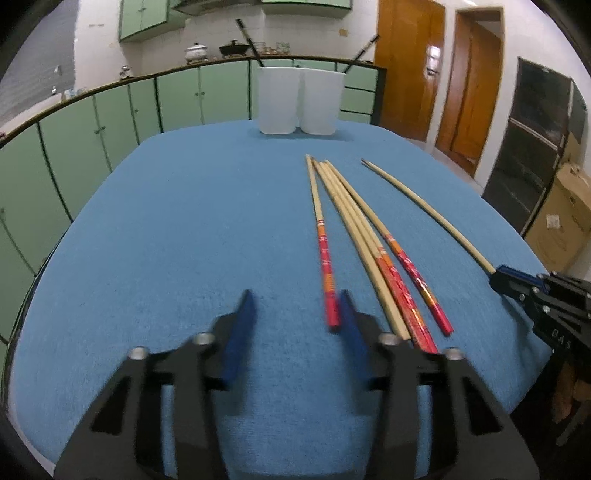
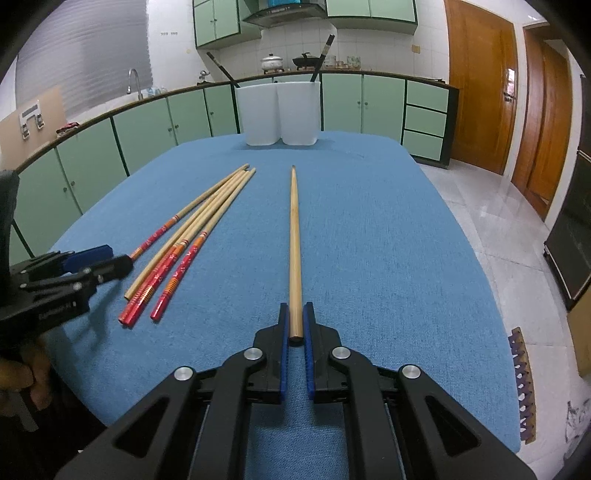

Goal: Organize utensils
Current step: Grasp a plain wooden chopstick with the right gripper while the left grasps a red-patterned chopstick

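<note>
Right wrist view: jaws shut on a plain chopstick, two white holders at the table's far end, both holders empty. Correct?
Not quite. The right gripper is shut on the plain chopstick, and two white holders stand at the far end, but they are not empty: dark utensil handles stick out of them, per the right wrist view.

Behind the blue-clothed counter runs a curved row of pale green cabinets beneath white wall tiles (more green cupboards above), with wooden doors and a glossy tiled floor to the right.
</note>
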Demonstrator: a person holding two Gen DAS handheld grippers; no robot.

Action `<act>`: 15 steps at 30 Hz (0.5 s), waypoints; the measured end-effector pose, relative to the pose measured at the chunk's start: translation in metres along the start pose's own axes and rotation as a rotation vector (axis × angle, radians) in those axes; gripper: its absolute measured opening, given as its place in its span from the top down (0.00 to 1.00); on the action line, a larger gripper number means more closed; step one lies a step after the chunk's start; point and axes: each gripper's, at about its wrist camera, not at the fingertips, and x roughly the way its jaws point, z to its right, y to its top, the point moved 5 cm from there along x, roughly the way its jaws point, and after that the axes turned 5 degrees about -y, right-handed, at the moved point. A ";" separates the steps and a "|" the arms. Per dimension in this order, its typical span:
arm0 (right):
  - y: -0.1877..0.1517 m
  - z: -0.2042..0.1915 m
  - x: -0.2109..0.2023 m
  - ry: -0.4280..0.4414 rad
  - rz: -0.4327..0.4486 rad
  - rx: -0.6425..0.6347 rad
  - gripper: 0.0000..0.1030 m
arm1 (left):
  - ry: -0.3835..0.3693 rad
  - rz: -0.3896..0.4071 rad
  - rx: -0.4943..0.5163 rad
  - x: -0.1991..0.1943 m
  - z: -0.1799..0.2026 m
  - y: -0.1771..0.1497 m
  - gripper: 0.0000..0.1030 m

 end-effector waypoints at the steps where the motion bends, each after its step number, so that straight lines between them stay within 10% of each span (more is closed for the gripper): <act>1: 0.000 0.000 0.000 -0.003 0.002 0.000 0.93 | -0.001 0.008 -0.023 -0.001 -0.003 0.000 0.79; 3: 0.000 0.000 0.001 -0.007 0.003 0.002 0.93 | 0.010 0.021 -0.068 -0.003 -0.010 -0.001 0.93; 15: -0.007 -0.013 -0.008 -0.052 0.025 0.008 0.92 | 0.131 0.033 -0.157 -0.023 -0.024 -0.016 0.92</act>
